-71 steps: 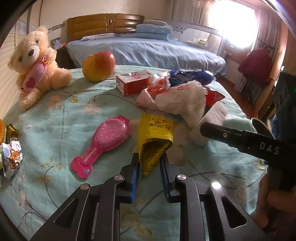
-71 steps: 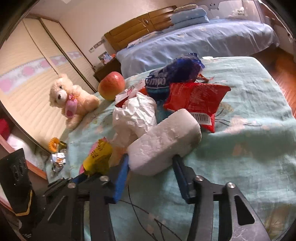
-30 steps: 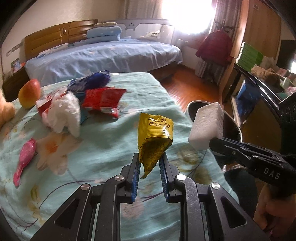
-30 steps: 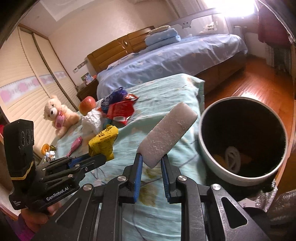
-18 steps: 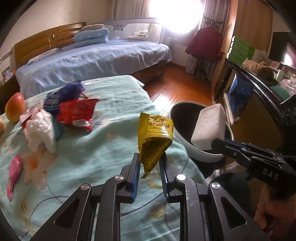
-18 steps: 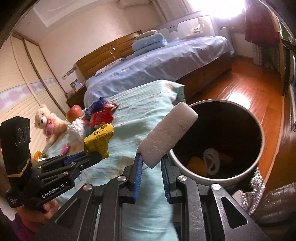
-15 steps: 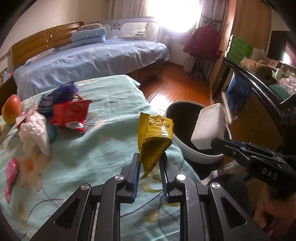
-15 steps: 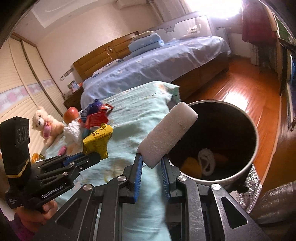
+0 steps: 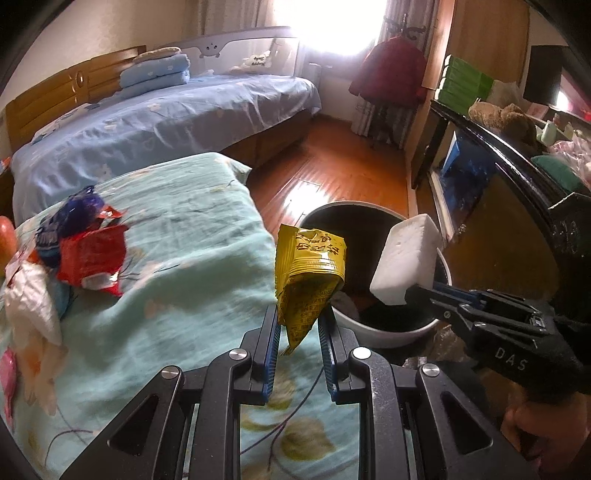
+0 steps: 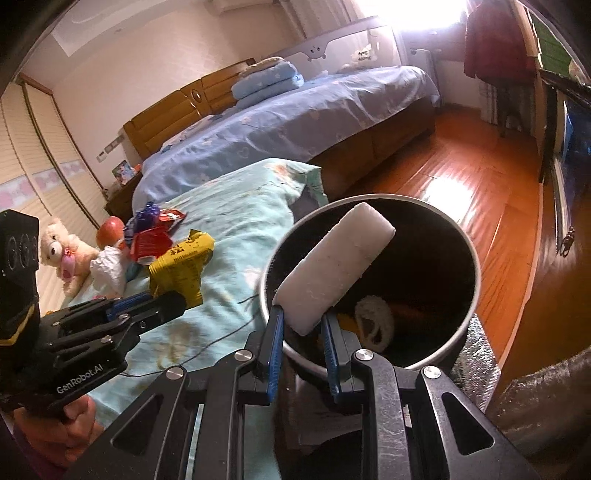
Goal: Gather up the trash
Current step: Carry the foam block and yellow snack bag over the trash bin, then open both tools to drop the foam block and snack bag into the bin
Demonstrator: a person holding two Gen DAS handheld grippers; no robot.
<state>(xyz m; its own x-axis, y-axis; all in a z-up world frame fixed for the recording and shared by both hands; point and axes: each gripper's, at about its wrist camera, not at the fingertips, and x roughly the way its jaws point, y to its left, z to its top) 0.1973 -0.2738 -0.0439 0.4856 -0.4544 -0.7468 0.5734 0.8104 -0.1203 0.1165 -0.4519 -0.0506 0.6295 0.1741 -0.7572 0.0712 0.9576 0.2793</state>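
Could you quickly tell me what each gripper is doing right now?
Left gripper: closed on the yellow packet.
Right gripper: closed on the white foam block.

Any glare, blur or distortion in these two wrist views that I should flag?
Left wrist view: the window is blown out white, glare patch on the wood floor, bedspread slightly motion-smeared. Right wrist view: same window overexposed, floor reflecting it, strong fisheye bending, dark corners; bin interior deeply shadowed.

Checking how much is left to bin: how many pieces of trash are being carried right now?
2: a yellow wrapper in the left gripper, a white foam block in the right gripper.
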